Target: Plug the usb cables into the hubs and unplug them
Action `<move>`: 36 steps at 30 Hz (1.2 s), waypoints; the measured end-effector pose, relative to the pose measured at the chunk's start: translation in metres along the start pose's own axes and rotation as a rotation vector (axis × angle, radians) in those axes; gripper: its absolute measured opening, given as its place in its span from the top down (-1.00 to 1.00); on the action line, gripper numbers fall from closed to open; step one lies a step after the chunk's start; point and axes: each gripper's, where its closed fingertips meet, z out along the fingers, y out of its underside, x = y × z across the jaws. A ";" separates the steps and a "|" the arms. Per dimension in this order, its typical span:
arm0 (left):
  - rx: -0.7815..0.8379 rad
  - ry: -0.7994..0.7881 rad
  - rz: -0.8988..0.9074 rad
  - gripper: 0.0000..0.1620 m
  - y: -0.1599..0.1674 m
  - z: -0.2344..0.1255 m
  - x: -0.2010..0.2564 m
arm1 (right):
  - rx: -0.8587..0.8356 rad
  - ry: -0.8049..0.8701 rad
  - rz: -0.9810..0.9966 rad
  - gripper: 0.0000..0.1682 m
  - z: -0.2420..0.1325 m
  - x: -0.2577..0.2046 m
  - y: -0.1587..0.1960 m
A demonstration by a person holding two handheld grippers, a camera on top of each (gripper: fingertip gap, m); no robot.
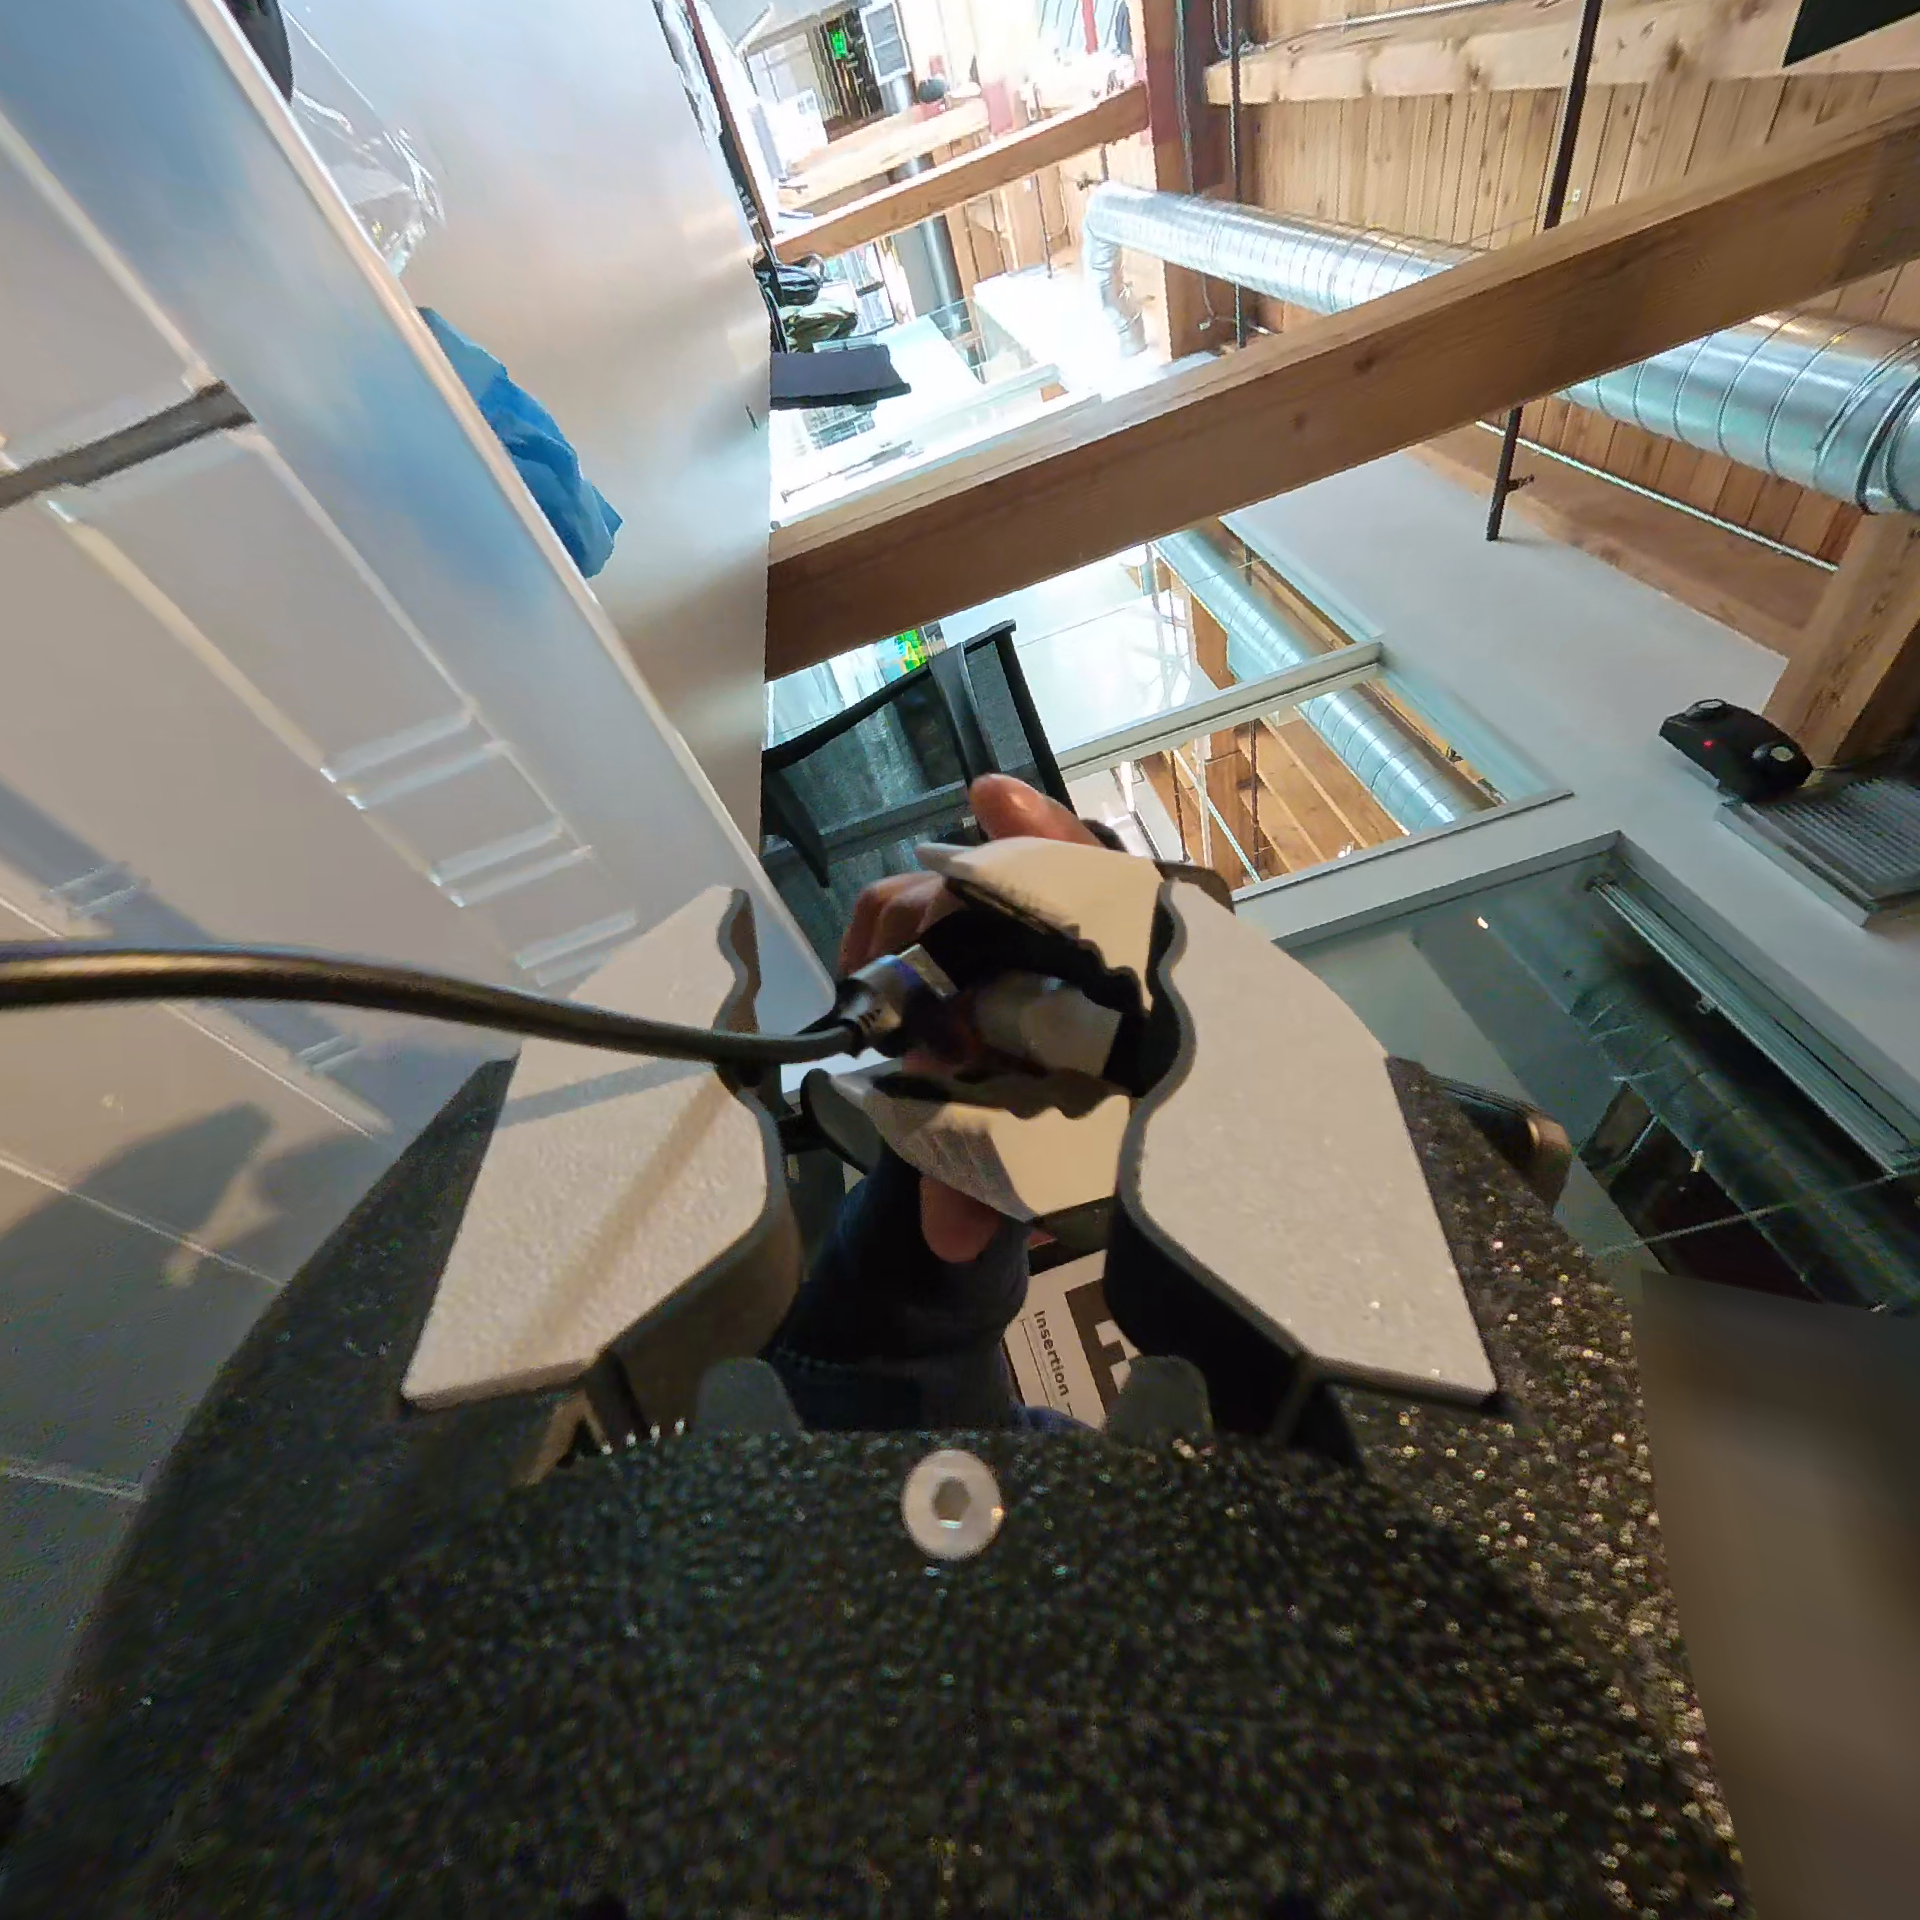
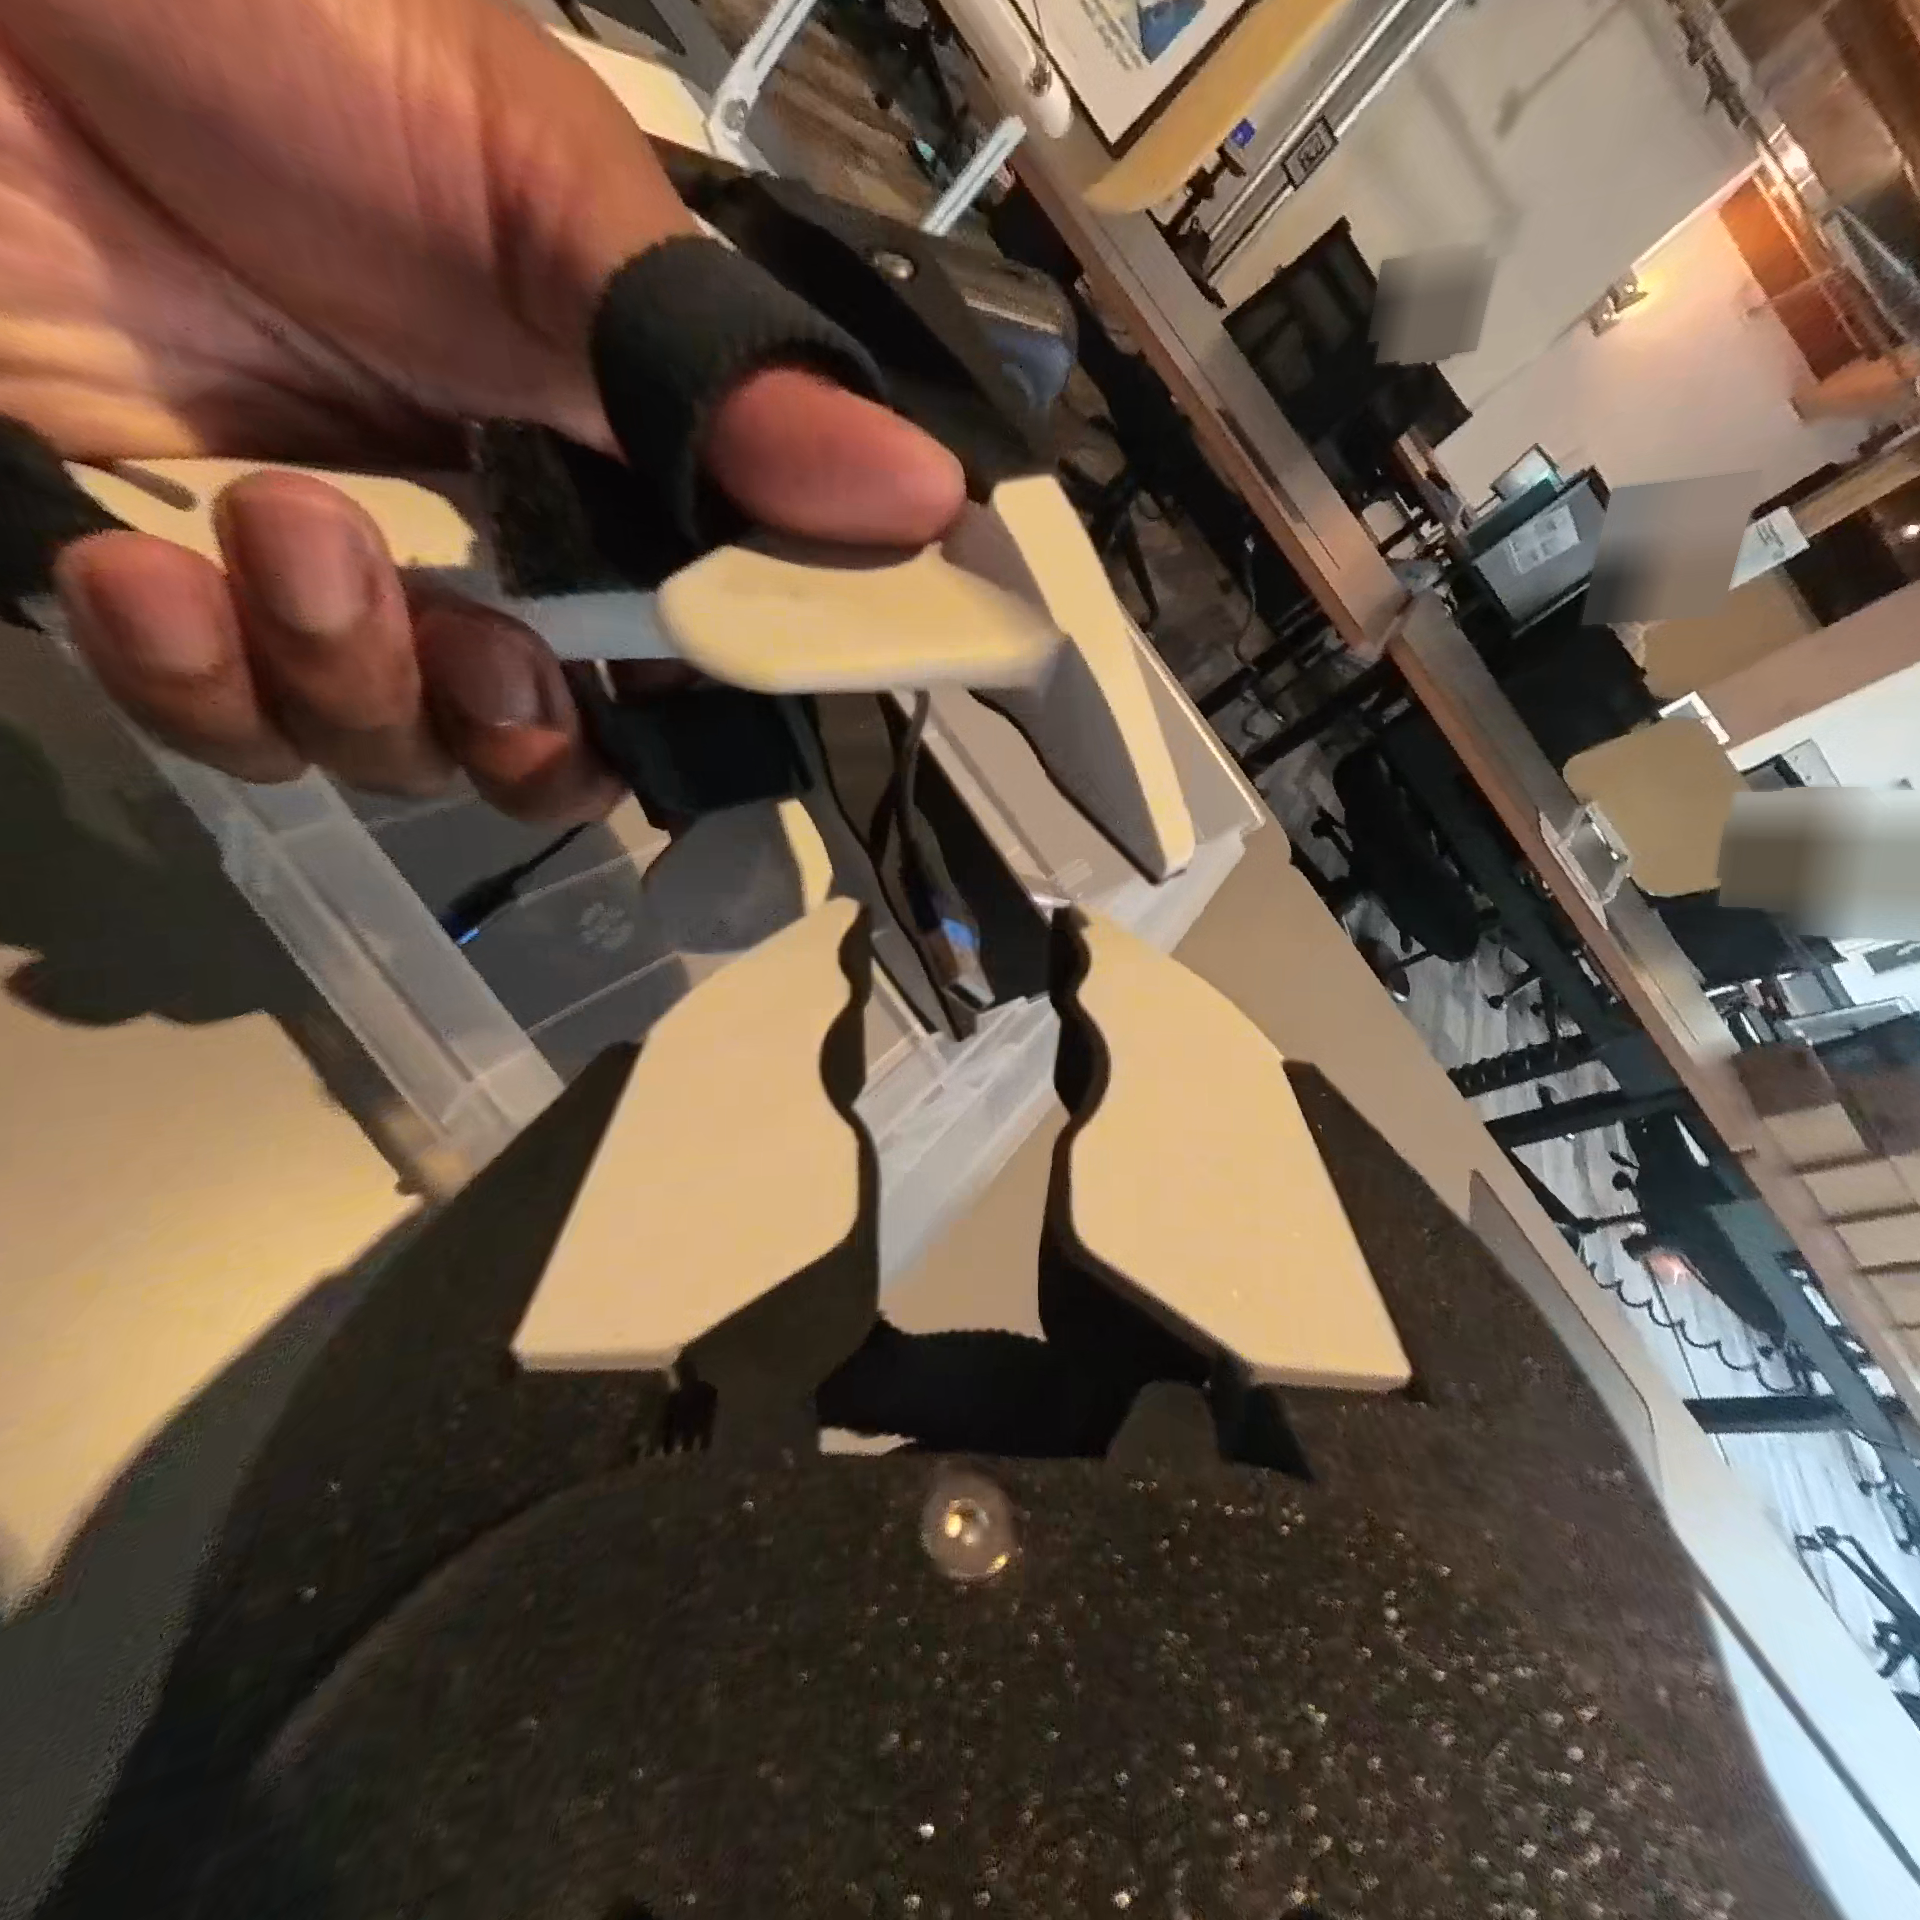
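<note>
A black USB cable (image 1: 416, 987) runs in from the left, crosses the tip of my left finger and ends in a grey plug (image 1: 888, 997). My left gripper (image 1: 956, 909) is wide open and empty. My right gripper (image 1: 878, 977) faces it, held by a gloved hand (image 1: 966, 1216). Its jaws stand on either side of the plug's metal end. In the right wrist view the plug (image 2: 956, 956) sits at my right gripper (image 2: 961, 920) with a gap on both sides. The left gripper's fingers (image 2: 1091, 675) hang above it, spread apart.
A clear plastic bin (image 1: 312, 623) fills the left side, with a blue cloth (image 1: 540, 447) inside. In the right wrist view the bin (image 2: 436, 987) holds a dark device with a blue light (image 2: 468, 925). A hand (image 2: 364, 260) is close to the camera. Desks and chairs stand far behind. The grippers are tip to tip, or close to it.
</note>
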 end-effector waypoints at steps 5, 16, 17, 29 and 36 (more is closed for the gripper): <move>-0.044 0.006 0.021 0.10 0.011 0.000 0.008 | -0.062 0.026 -0.043 0.91 0.016 0.005 0.008; -0.061 0.127 0.072 0.14 0.049 -0.039 0.074 | -0.151 -0.090 0.210 0.91 0.033 -0.001 0.027; -0.051 0.137 0.086 0.14 0.050 -0.045 0.081 | -0.170 -0.102 0.178 0.90 0.033 -0.007 0.026; 0.177 0.110 0.155 0.20 0.015 -0.131 0.094 | -0.325 -0.291 -0.312 0.91 0.027 -0.060 0.006; 0.219 0.120 0.180 0.21 0.013 -0.155 0.104 | -0.585 -0.386 -0.380 0.84 0.045 -0.060 0.042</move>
